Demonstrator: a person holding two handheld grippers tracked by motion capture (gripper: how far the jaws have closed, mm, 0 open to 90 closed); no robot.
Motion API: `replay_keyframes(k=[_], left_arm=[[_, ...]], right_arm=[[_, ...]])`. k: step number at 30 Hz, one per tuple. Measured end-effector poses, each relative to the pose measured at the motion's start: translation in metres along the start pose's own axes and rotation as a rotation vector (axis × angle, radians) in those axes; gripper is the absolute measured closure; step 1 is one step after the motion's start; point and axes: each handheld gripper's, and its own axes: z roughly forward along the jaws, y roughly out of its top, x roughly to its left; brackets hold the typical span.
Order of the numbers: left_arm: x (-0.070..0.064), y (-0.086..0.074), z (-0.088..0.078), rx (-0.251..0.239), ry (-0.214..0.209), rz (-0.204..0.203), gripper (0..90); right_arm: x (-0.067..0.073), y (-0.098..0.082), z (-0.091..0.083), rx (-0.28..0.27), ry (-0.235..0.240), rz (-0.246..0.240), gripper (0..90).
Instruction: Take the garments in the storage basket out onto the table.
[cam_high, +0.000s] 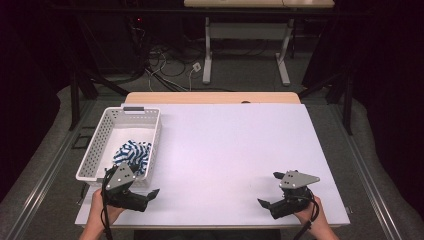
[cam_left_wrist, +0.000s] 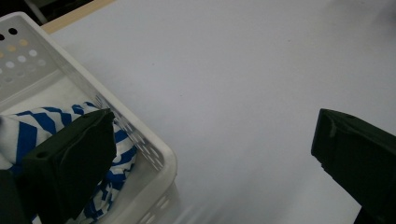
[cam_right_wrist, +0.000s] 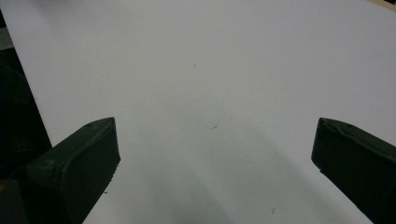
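Over on the left of the high view we have a white perforated basket (cam_high: 95, 150) sitting on the white bench (cam_high: 225, 150), its far end carrying a grey handle (cam_high: 133, 108). Bundled in the near end of that basket lies a blue-and-white striped cloth (cam_high: 133, 155), rumpled against the basket's right wall.

Just below it, lower left of the frame, we see the left tool (cam_high: 150, 196) in a hand (cam_high: 102, 207), near the basket's front corner and pointing toward the right. Its jaws stand wide apart with nothing between them. From the left gripper view we get the same story: one black jaw sits in front of the striped cloth (cam_left_wrist: 28, 135) at lower left, the other at the right edge over bare bench (cam_left_wrist: 243, 84), and the basket's rounded corner (cam_left_wrist: 163, 158) falls between them, untouched.

Moving across the middle, we find plain white bench surface.

Lower right of the high view now: the right tool (cam_high: 266, 189), held by the other hand (cam_high: 312, 217), points toward the left and it too is released, jaws spread. In the right gripper view both black jaws frame bare bench (cam_right_wrist: 210, 93) and grasp nothing.
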Motion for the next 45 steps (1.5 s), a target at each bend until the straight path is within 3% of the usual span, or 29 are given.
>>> replay_keyframes(k=[6,12,17,26,28,42,45], left_arm=[[0.007,0.006,-0.007,-0.035,-0.014,-0.01,0.1],[0.018,0.008,-0.011,-0.044,0.004,-0.016,0.1],[0.028,0.011,-0.012,-0.019,0.027,-0.035,0.0],[0.039,0.02,-0.009,0.009,0.042,-0.027,0.0],[0.045,0.021,-0.008,0.016,0.066,-0.041,0.0],[0.068,0.025,-0.003,0.06,0.1,-0.068,0.0],[0.075,0.026,-0.002,0.078,0.115,-0.091,0.0]], right_arm=[[0.0,0.0,0.0,0.007,0.005,0.005,0.9],[0.0,0.0,0.001,0.012,0.009,0.001,0.9],[-0.001,0.0,0.001,0.015,0.008,0.0,1.0],[-0.002,-0.001,0.002,0.019,0.01,0.002,1.0],[-0.002,-0.001,0.002,0.024,0.01,0.001,1.0],[-0.002,-0.001,0.003,0.022,0.009,0.004,1.0],[-0.001,0.0,0.002,0.024,0.004,0.004,1.0]])
